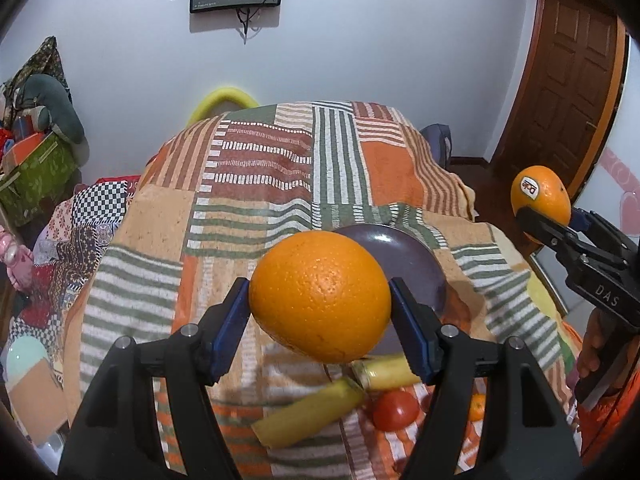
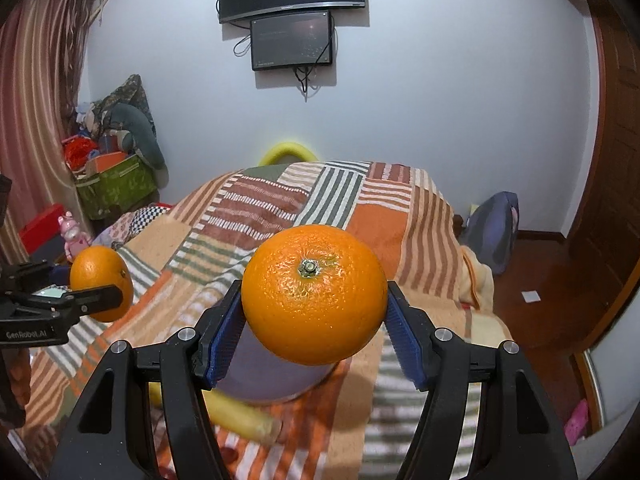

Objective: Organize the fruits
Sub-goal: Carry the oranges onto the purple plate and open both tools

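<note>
My left gripper is shut on an orange and holds it above the bed, over the near rim of a dark purple plate. My right gripper is shut on a second orange with its stem facing me, above the same plate. The right gripper's orange with a Dole sticker shows in the left wrist view. The left gripper's orange shows in the right wrist view. Two bananas, a tomato and a small orange fruit lie on the blanket.
A striped patchwork blanket covers the bed. A green box with clutter stands at the left wall. A wooden door is at the right. Screens hang on the far wall. A yellow ring sits behind the bed.
</note>
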Tool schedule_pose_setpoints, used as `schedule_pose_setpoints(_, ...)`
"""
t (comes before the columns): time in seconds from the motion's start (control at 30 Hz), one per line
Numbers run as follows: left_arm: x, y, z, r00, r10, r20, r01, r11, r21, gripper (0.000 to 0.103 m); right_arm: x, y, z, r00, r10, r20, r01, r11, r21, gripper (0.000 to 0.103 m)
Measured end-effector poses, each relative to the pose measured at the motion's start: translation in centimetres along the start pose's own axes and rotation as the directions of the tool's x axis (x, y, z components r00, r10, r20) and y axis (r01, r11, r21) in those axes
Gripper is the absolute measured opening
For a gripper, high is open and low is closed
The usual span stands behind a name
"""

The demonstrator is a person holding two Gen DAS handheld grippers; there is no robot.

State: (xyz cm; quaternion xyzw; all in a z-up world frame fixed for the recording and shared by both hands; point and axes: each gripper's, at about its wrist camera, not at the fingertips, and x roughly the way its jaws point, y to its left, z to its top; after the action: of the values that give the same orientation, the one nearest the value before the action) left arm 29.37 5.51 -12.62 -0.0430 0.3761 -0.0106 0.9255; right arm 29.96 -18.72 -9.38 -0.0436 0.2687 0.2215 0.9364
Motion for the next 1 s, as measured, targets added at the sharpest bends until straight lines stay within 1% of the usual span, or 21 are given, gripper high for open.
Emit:
schedule_pose_setpoints(0.2, 3.9, 0.4, 1.5, 0.999, 0.006, -0.035, -0.006, 1.0, -0.005, 0.068, 3.3, 0.4, 0.2, 0.999, -0.003, -0.033, 0.002, 1.0, -0.02, 0.063)
schedule_pose_setpoints(0.33, 6.2, 0.6, 1.9, 0.999, -0.01, -0.053, 0.009, 1.0, -0.009, 0.068, 5.4, 0.6, 0.0, 0.998, -0.01, -0.068, 0.006, 0.998, -0.054, 0.063)
schedule_pose_setpoints(0.43, 7.9, 0.6, 1.9, 0.997, -0.029, -0.071, 0.029, 1.0, -0.003, 0.068, 7.2, 0.6, -0.3, 0.994, 0.013, -0.109, -0.02, 0.998, -0.062, 0.063)
schedule_pose_setpoints(0.5, 9.3, 0.7, 2.0, 0.995, -0.043, -0.095, 0.043, 0.999, -0.008, 0.068, 8.4, 0.4, -0.6, 0.989, 0.037, -0.144, -0.044, 0.998, -0.045, 0.063)
schedule_pose_setpoints(0.63, 12.0, 0.6, 2.0, 0.989, -0.042, -0.142, 0.043, 0.999, 0.0, 0.068, 10.3, 0.5, -1.4, 0.98, 0.053, -0.192, -0.061, 0.997, -0.036, 0.063)
schedule_pose_setpoints(0.8, 14.9, 0.3, 1.6, 0.979, -0.035, -0.201, 0.042, 0.999, 0.032, 0.068, 12.3, 0.5, -2.2, 0.964, 0.059, -0.259, -0.076, 0.995, -0.057, 0.063)
schedule_pose_setpoints(0.87, 15.9, 0.2, 1.5, 0.973, -0.042, -0.225, 0.051, 0.998, 0.037, 0.068, 13.1, 0.5, -2.5, 0.956, 0.06, -0.286, -0.08, 0.995, -0.06, 0.063)
schedule_pose_setpoints(1.0, 17.8, 0.6, 1.1, 0.955, -0.08, -0.285, 0.081, 0.997, -0.009, 0.068, 14.6, -0.1, -3.4, 0.94, 0.067, -0.335, -0.086, 0.995, -0.044, 0.063)
